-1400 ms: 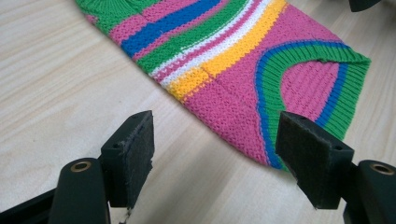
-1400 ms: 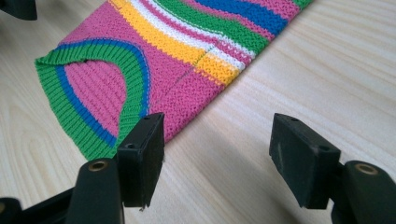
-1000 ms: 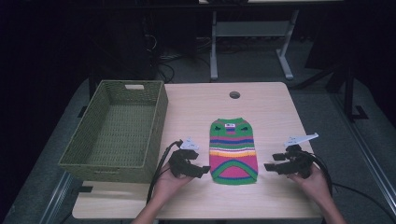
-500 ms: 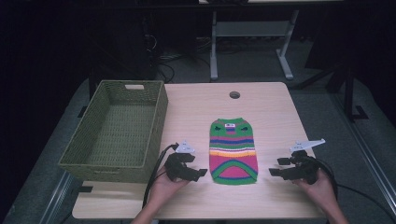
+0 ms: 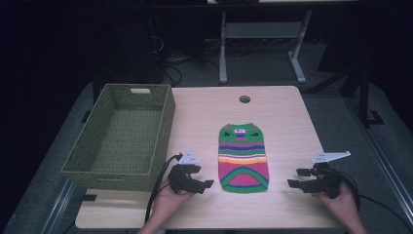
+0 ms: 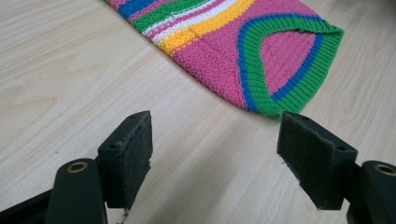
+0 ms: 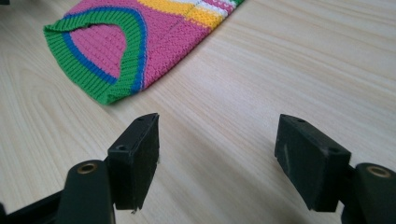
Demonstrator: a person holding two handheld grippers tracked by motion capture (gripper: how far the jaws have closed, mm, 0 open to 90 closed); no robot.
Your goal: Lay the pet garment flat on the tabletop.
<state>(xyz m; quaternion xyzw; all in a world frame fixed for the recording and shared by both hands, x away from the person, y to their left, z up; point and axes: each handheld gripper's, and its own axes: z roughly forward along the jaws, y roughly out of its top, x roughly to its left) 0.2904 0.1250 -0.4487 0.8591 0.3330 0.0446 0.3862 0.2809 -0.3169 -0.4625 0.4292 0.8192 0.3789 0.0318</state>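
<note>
A small knitted sweater (image 5: 243, 156) with green, pink, yellow and blue stripes lies flat on the wooden table (image 5: 204, 109), hem toward the front edge. My left gripper (image 5: 207, 184) rests low at the sweater's front left, open, with bare wood between its jaws. In the left gripper view the sweater's hem (image 6: 261, 56) lies just beyond the open left gripper (image 6: 215, 154). My right gripper (image 5: 293, 177) sits at the front right, a short gap from the sweater, open and empty. The right gripper view shows the hem (image 7: 116, 51) ahead and left of the open right gripper (image 7: 217, 154).
A green woven basket (image 5: 122, 141) stands empty on the table's left side, close to my left hand. A round cable hole (image 5: 244, 99) sits at the table's far middle. Cables trail from both grippers over the front edge. Bare wood lies right of the sweater.
My right gripper has drawn away from the sweater, to the right and toward the front edge. The left gripper has barely shifted. The sweater has not moved.
</note>
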